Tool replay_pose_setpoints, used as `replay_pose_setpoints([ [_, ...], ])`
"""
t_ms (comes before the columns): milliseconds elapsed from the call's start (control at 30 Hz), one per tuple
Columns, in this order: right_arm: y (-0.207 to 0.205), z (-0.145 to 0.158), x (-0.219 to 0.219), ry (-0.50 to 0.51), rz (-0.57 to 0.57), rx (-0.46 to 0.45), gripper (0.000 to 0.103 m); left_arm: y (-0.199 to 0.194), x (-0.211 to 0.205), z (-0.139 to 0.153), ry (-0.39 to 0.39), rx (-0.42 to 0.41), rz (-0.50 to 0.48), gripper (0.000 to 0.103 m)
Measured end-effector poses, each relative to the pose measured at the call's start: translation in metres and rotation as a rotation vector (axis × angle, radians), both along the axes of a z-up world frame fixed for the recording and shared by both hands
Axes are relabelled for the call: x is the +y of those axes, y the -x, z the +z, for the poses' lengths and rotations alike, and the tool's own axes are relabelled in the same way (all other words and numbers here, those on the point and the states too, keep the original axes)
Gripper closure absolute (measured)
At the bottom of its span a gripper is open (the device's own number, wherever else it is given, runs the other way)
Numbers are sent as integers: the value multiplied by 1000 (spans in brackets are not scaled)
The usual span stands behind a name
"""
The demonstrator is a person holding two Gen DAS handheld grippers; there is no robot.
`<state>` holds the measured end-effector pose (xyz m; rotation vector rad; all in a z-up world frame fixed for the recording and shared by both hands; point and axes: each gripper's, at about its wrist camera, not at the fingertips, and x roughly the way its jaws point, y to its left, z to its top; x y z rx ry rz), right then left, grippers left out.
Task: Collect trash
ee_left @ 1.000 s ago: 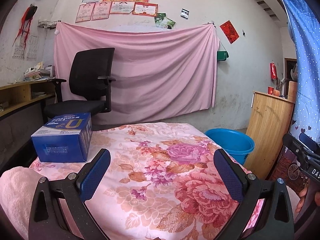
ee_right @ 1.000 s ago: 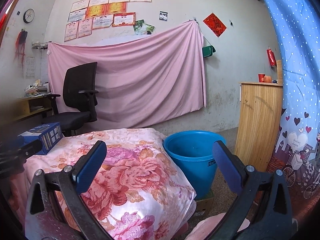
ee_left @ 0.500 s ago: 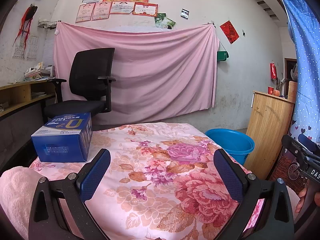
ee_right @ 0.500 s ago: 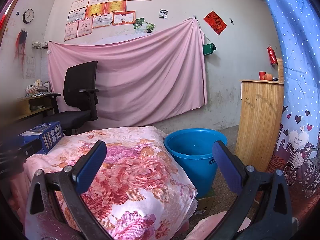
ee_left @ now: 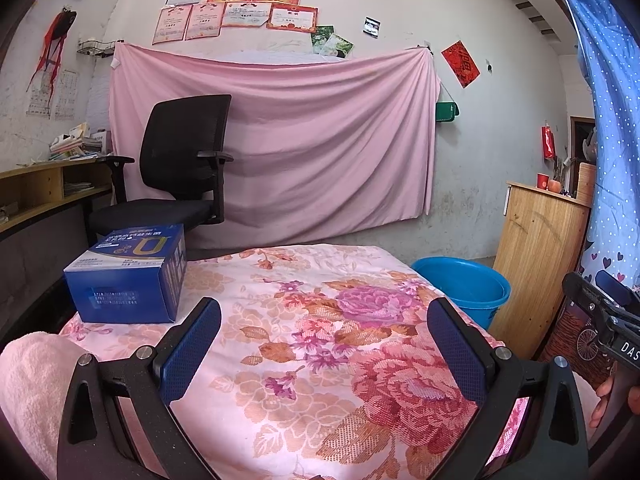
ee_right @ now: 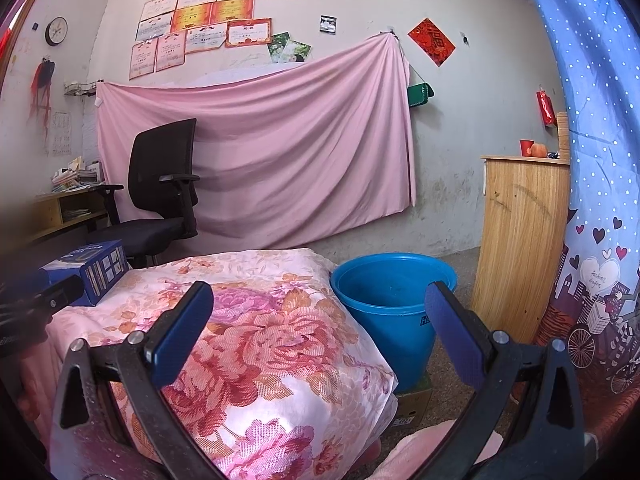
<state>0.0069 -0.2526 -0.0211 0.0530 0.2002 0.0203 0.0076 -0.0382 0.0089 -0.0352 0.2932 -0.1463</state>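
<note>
My left gripper (ee_left: pixel 324 336) hung with its jaws spread wide and nothing between them, above a surface (ee_left: pixel 280 360) draped in a pink floral cloth. The blue box (ee_left: pixel 128 276), the one loose item in sight, stood on the far left corner of that surface, well apart from both grippers and in front of a black office chair (ee_left: pixel 180 168). My right gripper (ee_right: pixel 320 328) was likewise released and empty, poised over the surface's right edge. Just beyond that edge a blue bucket (ee_right: pixel 394 304) sat low beside the surface on a flattened cardboard piece (ee_right: pixel 412 404), between the cloth and a wooden cabinet (ee_right: pixel 520 240). In the right wrist view the box (ee_right: pixel 94 268) appeared at the left margin, partly behind the dark body of my other gripper. A pink sheet (ee_left: pixel 280 140) was pinned across the wall behind the chair, with certificates (ee_left: pixel 240 4) posted above it.
</note>
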Motion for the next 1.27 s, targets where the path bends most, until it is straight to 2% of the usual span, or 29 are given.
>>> replay_pose_setpoints([
  [700,0,0,1,-5,4,7,0,0,0,0,0,1,0,2],
  [933,-4,-3,2,-16,8,19,0,2,7,1,18,2,70,2],
  [1267,-6,-3,4,-27,24,32,0,-3,16,0,37,33,102,2],
])
